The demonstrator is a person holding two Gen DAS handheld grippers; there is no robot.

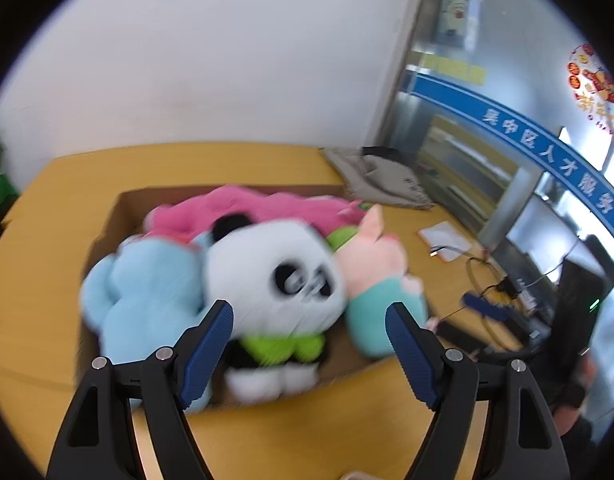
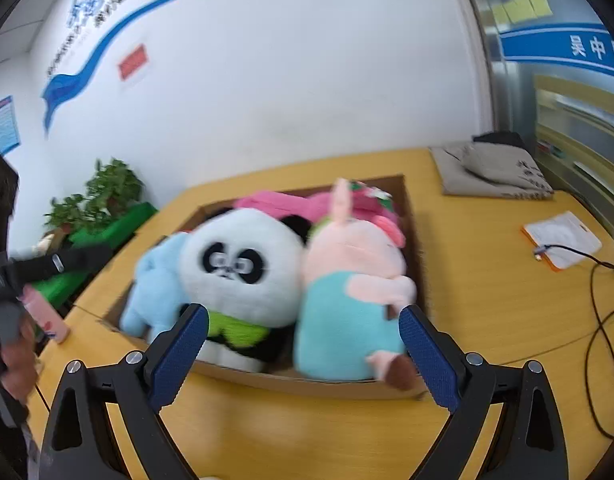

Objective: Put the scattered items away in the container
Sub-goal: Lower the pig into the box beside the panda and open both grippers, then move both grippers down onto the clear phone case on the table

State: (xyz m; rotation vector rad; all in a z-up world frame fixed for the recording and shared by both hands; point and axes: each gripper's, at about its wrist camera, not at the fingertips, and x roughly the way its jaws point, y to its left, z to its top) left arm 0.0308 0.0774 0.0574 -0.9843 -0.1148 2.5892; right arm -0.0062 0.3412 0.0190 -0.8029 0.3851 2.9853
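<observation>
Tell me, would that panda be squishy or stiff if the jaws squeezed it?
Probably squishy: the panda looks like fluffy stuffed plush, so the jaws would likely sink in. It is likely light for its bulk. Pushed, it probably would not roll, wedged as it is between the blue toy and the pig in the box.

A blue banner on the glass partition reads "吴中区人才服务中"; from the right wrist only "吴中区" shows on the same banner. Wall lettering and the red sticker are too blurred to read.

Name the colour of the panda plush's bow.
Bright green bow, clearest in the right wrist view.
</observation>
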